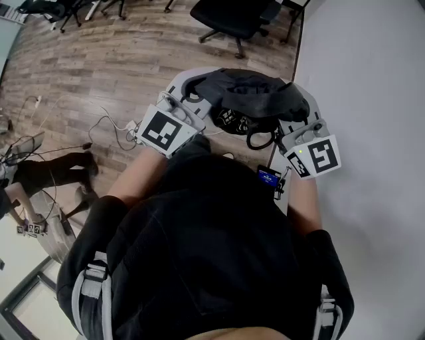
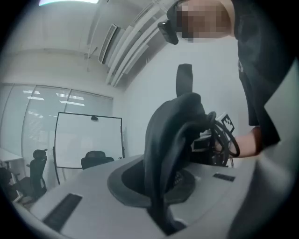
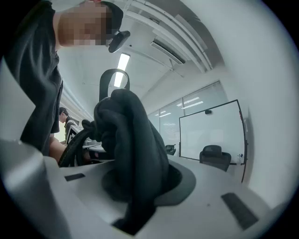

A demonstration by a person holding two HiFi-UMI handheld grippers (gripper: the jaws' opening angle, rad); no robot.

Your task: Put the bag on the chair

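While the person stood over the wooden floor [image 1: 99, 66], the bag [image 1: 249, 93] hung in the air just ahead of the chest, slung between the two grippers. It was not on the chair [image 1: 232, 20], a black office chair well apart at the top of the head view. The bag's long axis ran side to side, roughly level, from the left gripper [image 1: 191, 98] across to the right gripper [image 1: 300, 119].

And both grips were on! In the left gripper view the left gripper's [image 2: 161, 219] jaws were closed on a rising fold of the bag [image 2: 173, 140]. In the right gripper view the right gripper's [image 3: 135, 219] jaws were clamped the same way on a thicker bunch of it [image 3: 131, 140].

The bag was soft, matt black cloth, slumped and creased into rounded folds, with no firm shape. A patch of black mesh [image 1: 232, 121] showed on its underside. A loop of black cord [image 1: 260, 138], smooth and round, drooped beneath it near the right gripper. The jaws were broad, smooth grey plastic. A white surface [image 1: 372, 99] lay at the right.
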